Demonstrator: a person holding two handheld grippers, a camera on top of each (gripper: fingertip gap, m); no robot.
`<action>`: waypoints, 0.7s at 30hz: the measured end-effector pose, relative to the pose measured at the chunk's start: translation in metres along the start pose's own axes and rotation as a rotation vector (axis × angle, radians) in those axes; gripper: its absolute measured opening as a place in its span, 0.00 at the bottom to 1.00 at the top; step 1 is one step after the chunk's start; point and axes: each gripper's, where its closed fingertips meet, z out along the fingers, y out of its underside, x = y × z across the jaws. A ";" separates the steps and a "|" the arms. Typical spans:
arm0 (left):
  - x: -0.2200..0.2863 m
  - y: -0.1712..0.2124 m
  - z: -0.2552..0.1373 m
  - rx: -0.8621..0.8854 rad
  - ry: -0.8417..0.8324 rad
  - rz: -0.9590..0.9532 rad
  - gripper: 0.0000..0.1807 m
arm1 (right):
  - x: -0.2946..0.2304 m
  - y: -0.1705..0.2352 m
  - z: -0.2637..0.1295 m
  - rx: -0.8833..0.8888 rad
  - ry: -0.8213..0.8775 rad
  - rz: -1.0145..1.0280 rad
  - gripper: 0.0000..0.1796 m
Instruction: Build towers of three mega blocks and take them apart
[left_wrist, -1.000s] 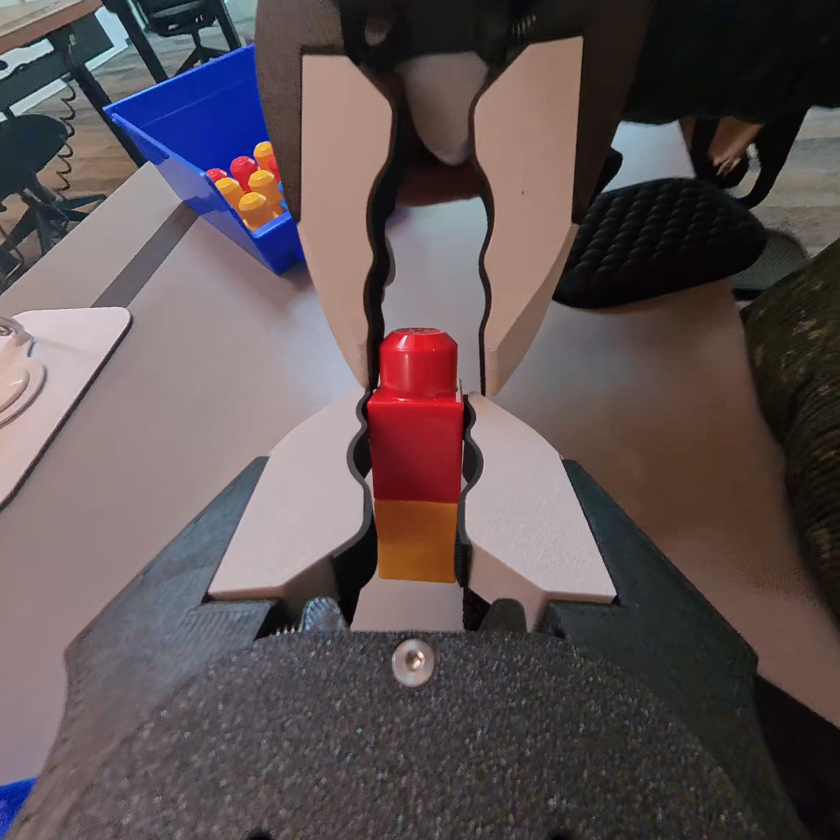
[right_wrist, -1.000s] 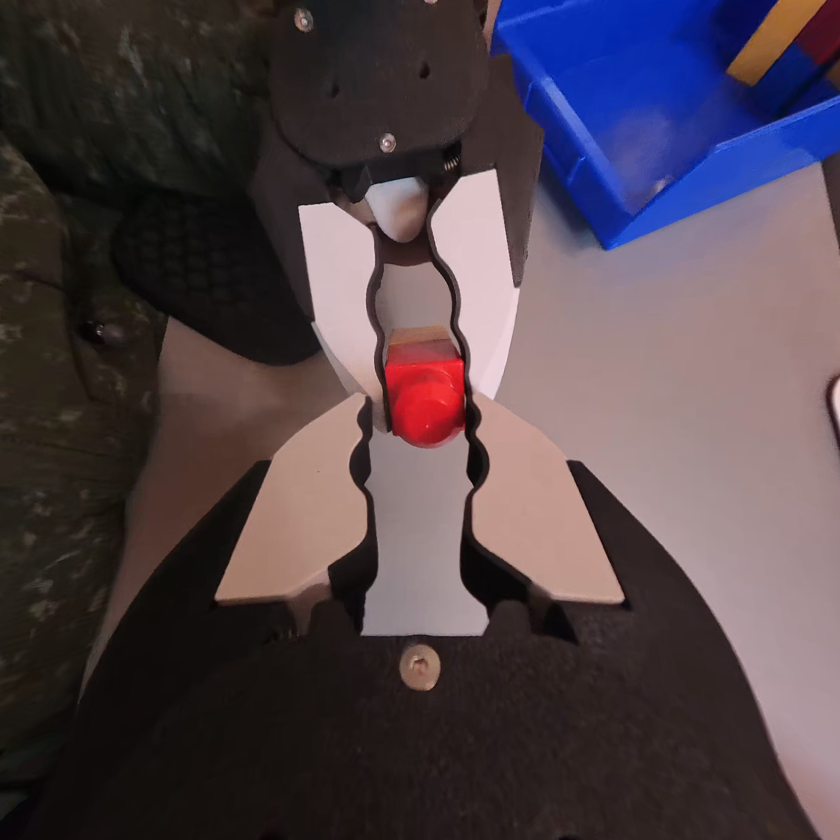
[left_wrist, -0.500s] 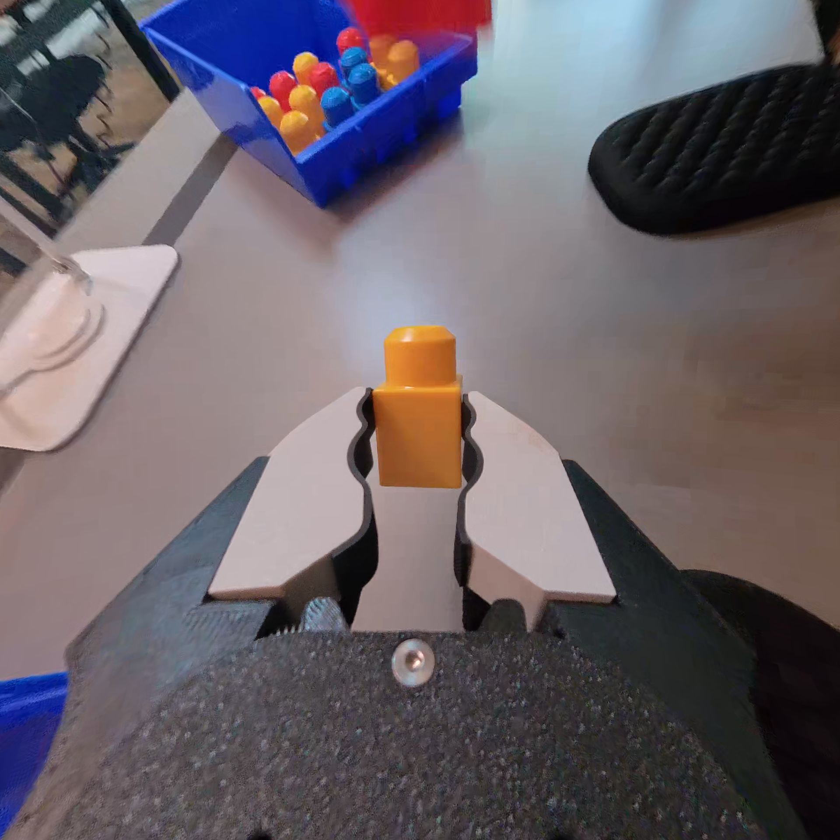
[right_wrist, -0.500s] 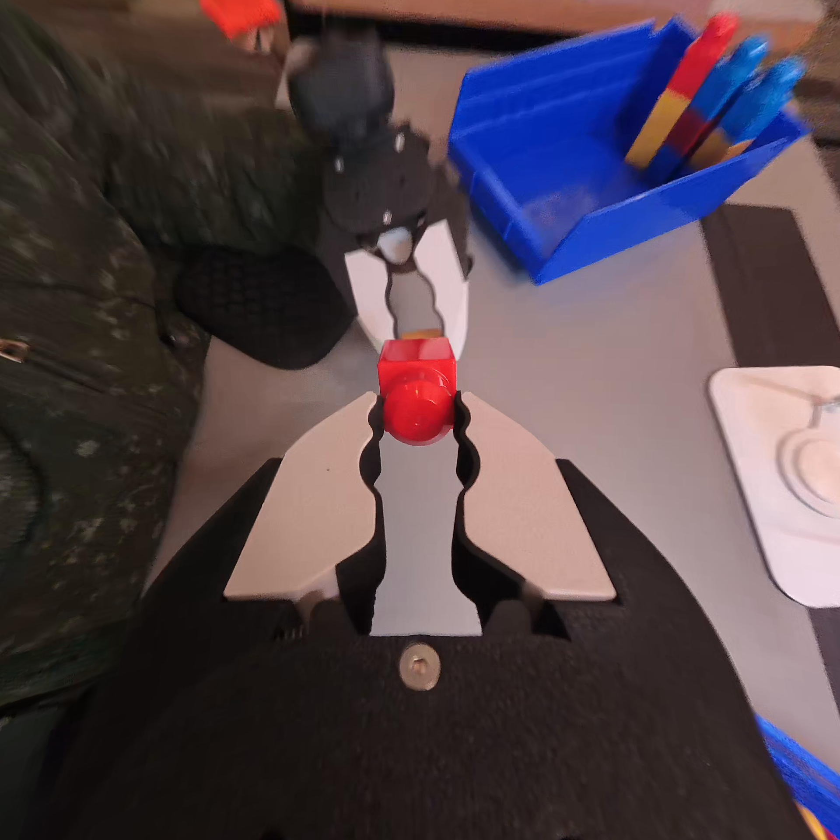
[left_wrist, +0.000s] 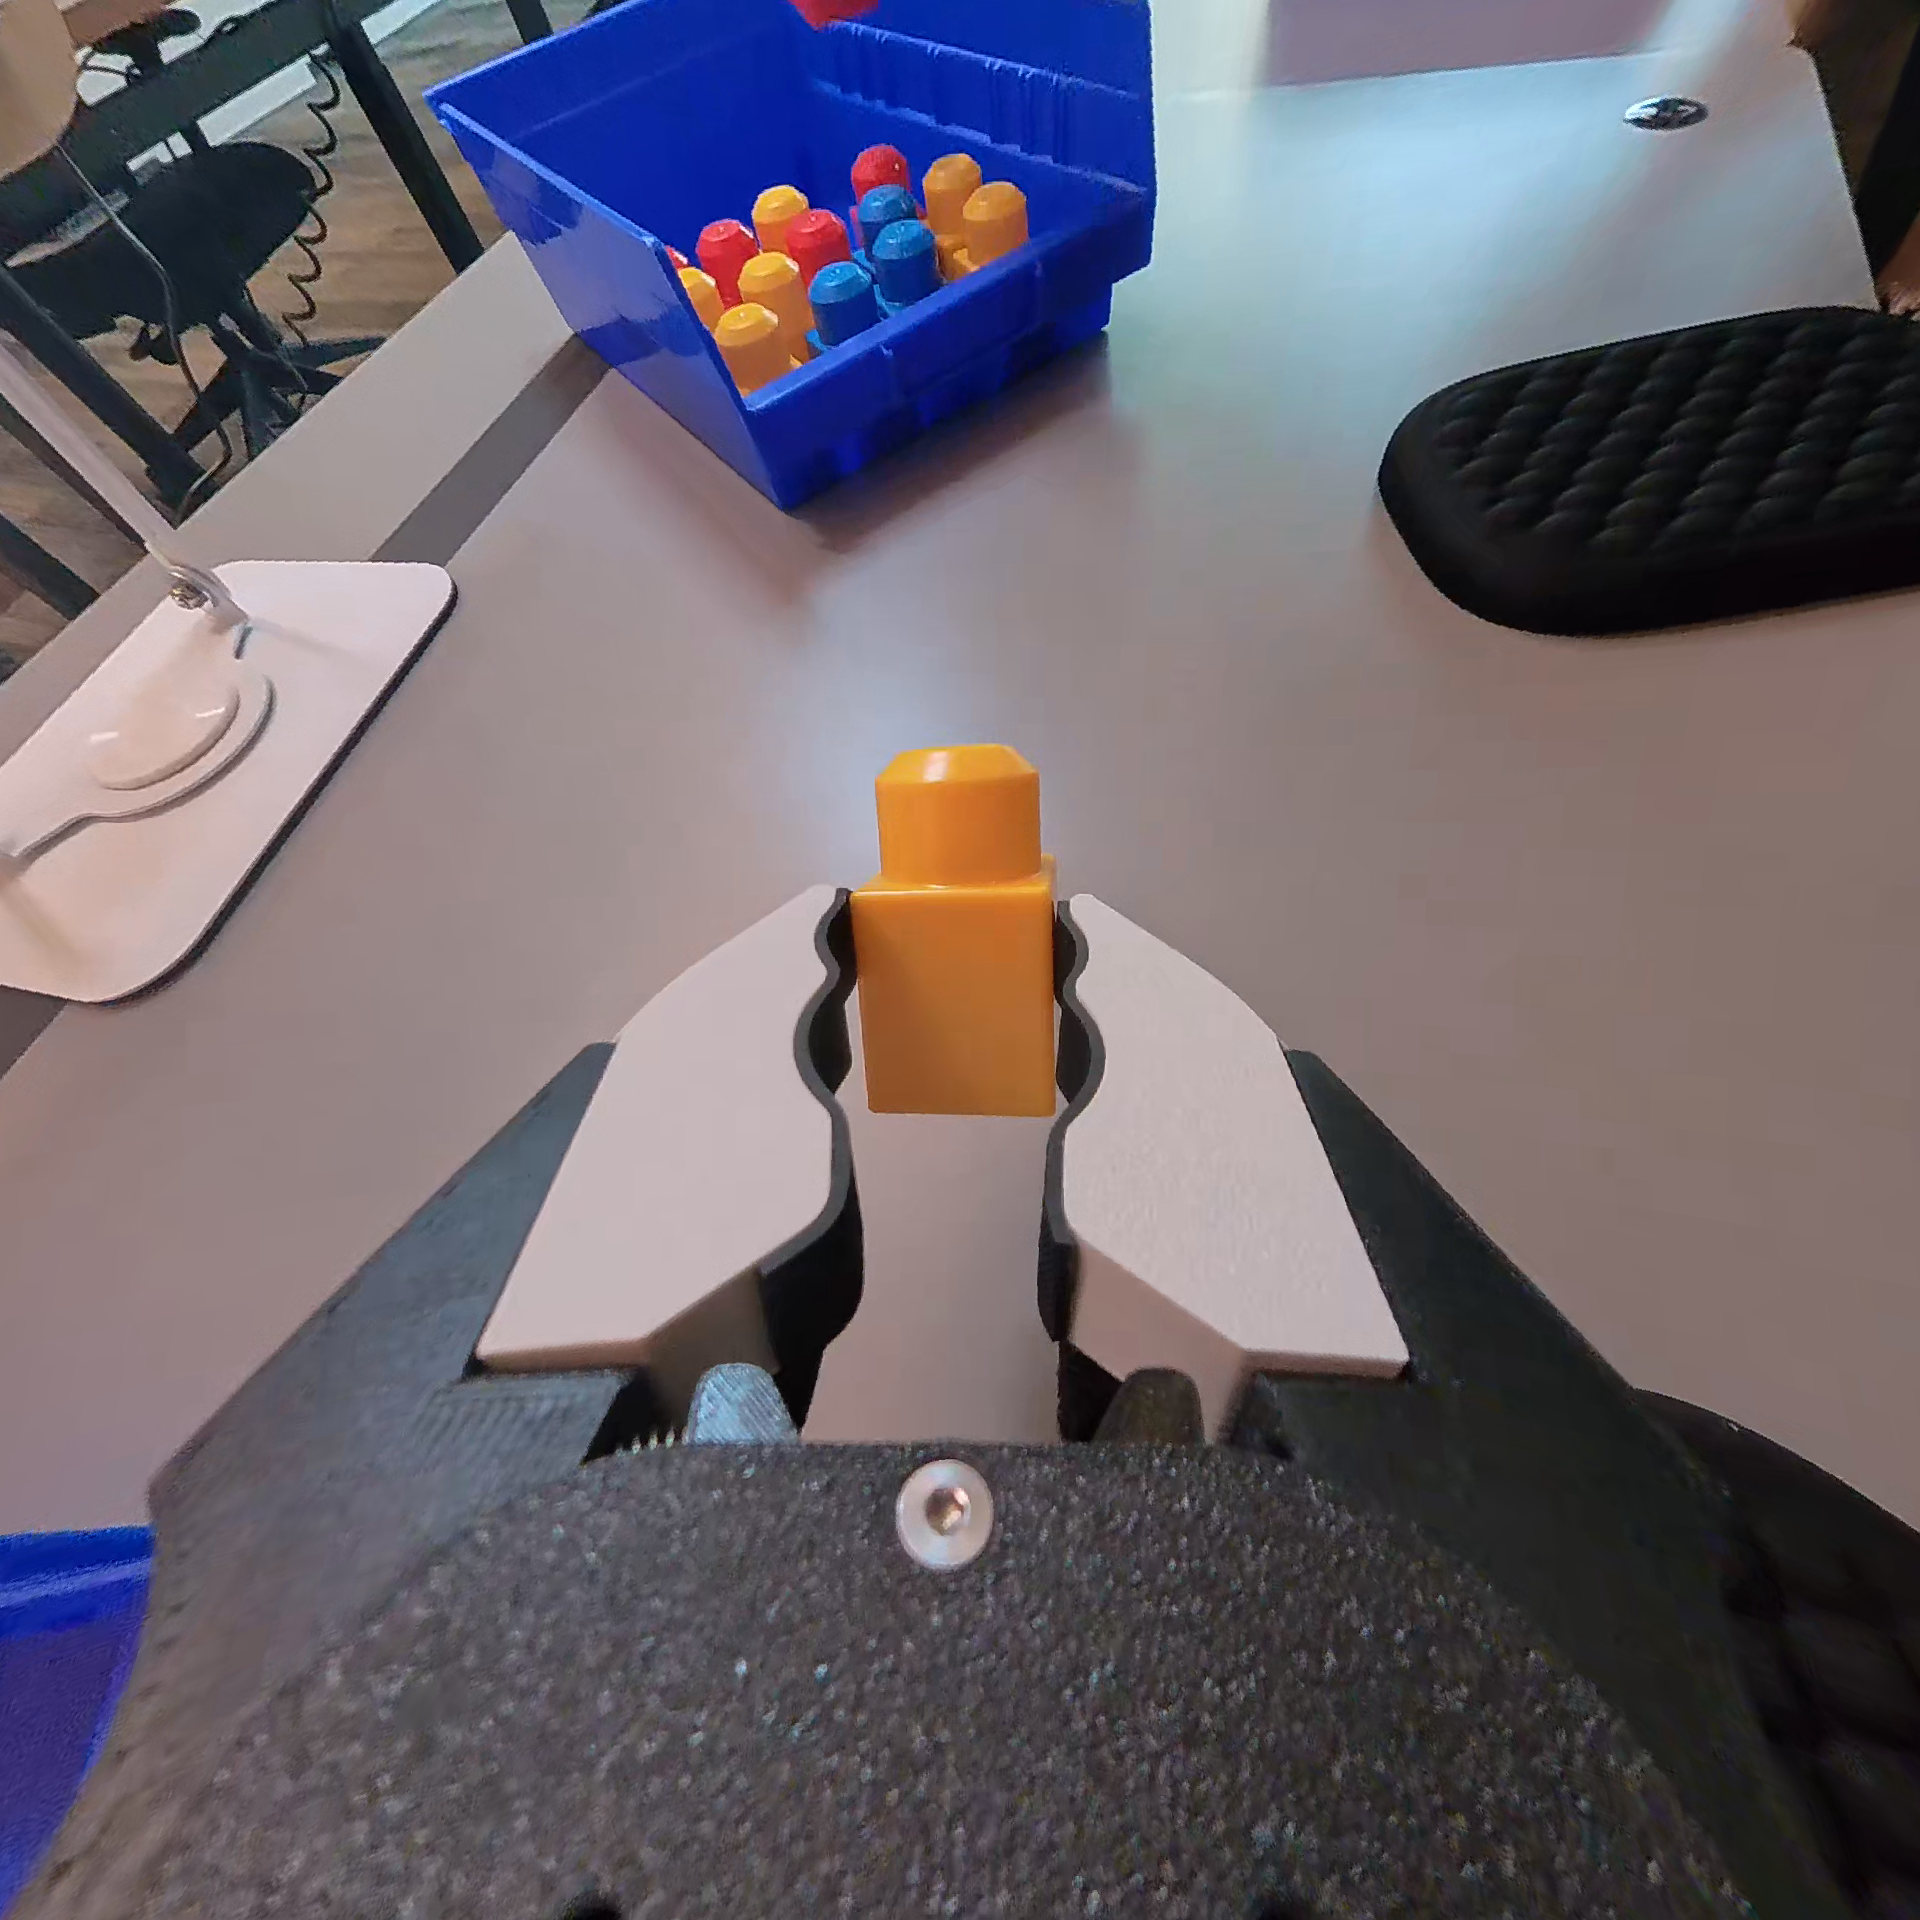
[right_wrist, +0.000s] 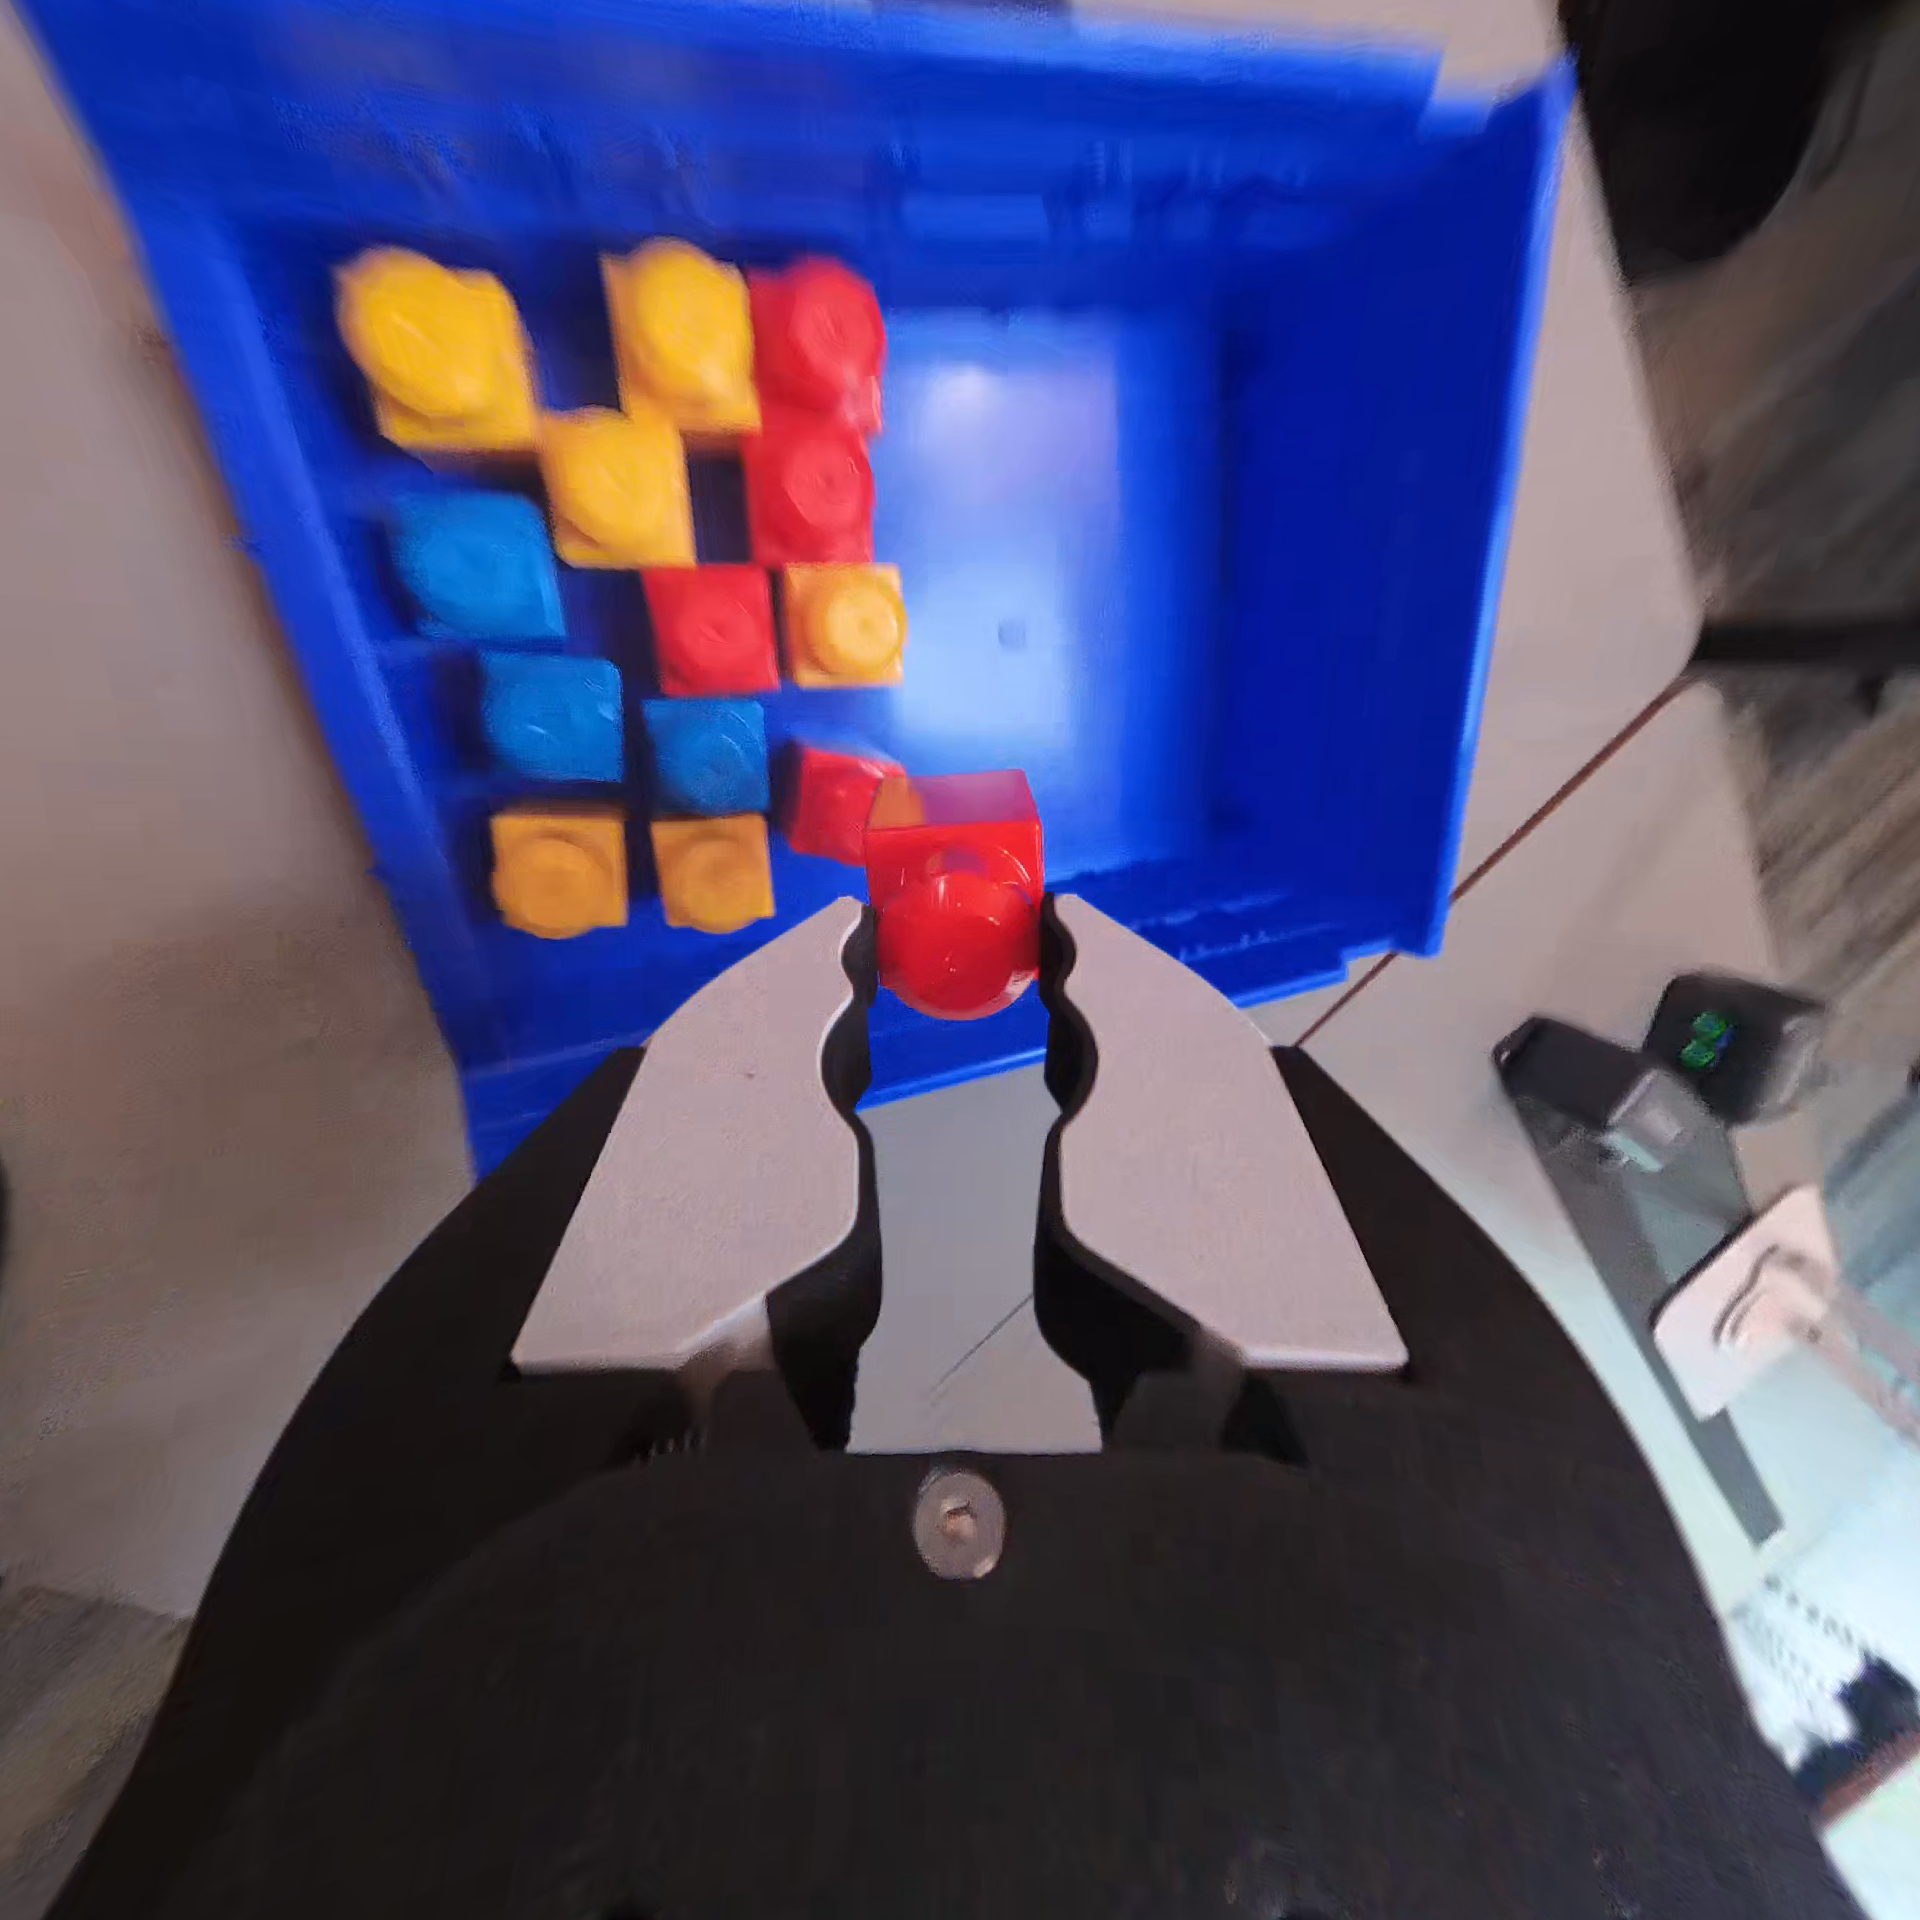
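Left gripper (left_wrist: 954, 997) clamps an orange block (left_wrist: 954, 987) upright between its fingertips, stud pointing away, above the grey table (left_wrist: 1195, 748). Ahead and to its left sits a blue bin (left_wrist: 914, 416) of loose blocks. Right gripper (right_wrist: 951, 935) grips a red block (right_wrist: 954, 894), stud toward the camera, over the same bin (right_wrist: 1340, 520); view blurred.

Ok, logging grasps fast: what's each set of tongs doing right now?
Left tongs: shut on the orange block.
Right tongs: shut on the red block, over the blue bin.
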 end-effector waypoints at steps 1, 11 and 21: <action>0.000 0.001 0.001 -0.004 0.002 0.001 0.20 | 0.003 0.008 0.015 -0.047 -0.002 0.014 0.17; 0.003 0.006 0.005 -0.024 0.014 0.008 0.20 | -0.008 0.038 0.082 -0.335 -0.079 0.003 0.17; 0.005 0.006 0.005 -0.025 0.016 0.023 0.20 | -0.025 0.028 0.098 -0.250 -0.181 0.022 0.17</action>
